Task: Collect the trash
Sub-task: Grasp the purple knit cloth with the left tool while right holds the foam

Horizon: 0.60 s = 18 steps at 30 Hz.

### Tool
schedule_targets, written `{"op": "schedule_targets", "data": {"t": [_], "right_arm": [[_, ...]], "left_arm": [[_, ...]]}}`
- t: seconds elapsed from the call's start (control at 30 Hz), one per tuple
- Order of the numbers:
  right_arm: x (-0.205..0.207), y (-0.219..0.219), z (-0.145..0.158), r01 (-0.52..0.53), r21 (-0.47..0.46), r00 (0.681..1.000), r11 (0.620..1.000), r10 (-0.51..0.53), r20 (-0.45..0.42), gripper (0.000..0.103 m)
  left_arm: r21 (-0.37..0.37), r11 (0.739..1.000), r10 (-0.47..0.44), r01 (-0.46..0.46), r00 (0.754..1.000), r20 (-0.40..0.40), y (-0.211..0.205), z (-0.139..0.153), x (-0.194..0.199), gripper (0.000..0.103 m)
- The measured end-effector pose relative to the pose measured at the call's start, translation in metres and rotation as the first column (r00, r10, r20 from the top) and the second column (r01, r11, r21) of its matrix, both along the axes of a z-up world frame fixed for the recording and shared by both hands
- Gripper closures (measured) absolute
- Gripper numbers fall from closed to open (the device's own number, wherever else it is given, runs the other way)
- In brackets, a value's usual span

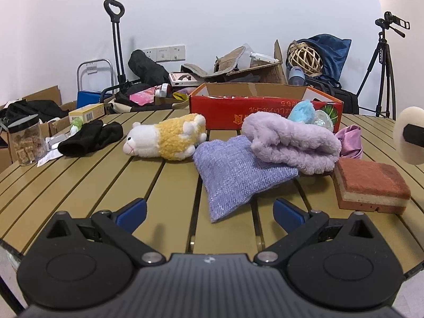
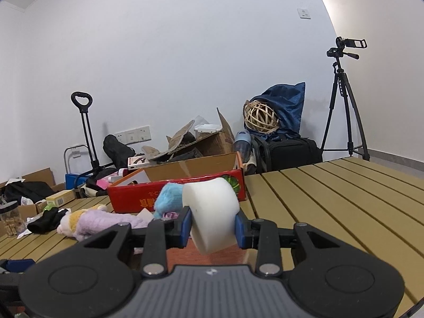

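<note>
White foam roll cut off by right edge in left view; red box print too blurred to read.

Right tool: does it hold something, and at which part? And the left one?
The right tool holds a white foam piece, pinched across its two flat sides, lifted above the table. The left tool is open and holds nothing.

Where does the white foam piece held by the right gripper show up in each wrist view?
Left wrist view: the white foam piece sits at the far right edge, raised above the table, crossed by a dark finger.
Right wrist view: it is at centre, clamped between the blue pads of the right gripper.
Shared landmark: the red cardboard box, lying behind the foam in both views.
</note>
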State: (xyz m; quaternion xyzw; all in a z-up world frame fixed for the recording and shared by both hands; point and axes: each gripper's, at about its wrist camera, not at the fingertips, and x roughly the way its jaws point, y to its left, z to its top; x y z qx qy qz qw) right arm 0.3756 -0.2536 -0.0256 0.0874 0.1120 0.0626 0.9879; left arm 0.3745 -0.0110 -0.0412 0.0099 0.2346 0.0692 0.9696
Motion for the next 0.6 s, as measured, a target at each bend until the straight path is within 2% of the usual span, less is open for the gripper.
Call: {"op": "schedule_targets", "data": {"t": [0.23, 0.4, 0.6], "right_arm": [[0.001, -0.008, 0.000, 0.024, 0.007, 1.000, 1.000, -0.024, -0.003, 0.071], [0.001, -0.007, 0.000, 0.028, 0.009, 1.000, 1.000, -0.028, 0.000, 0.071], [0.005, -0.006, -0.003, 0.033, -0.002, 0.999, 0.999, -0.033, -0.011, 0.071]], "left_arm": [[0.066, 0.997, -0.035, 0.034, 0.999, 0.002, -0.013, -0.001, 0.015, 0.000], [0.060, 0.996, -0.059, 0.060, 0.998, -0.016, -0.021, -0.003, 0.026, 0.000], [0.093, 0.994, -0.064, 0.066, 0.998, -0.017, -0.030, -0.002, 0.038, 0.000]]}}
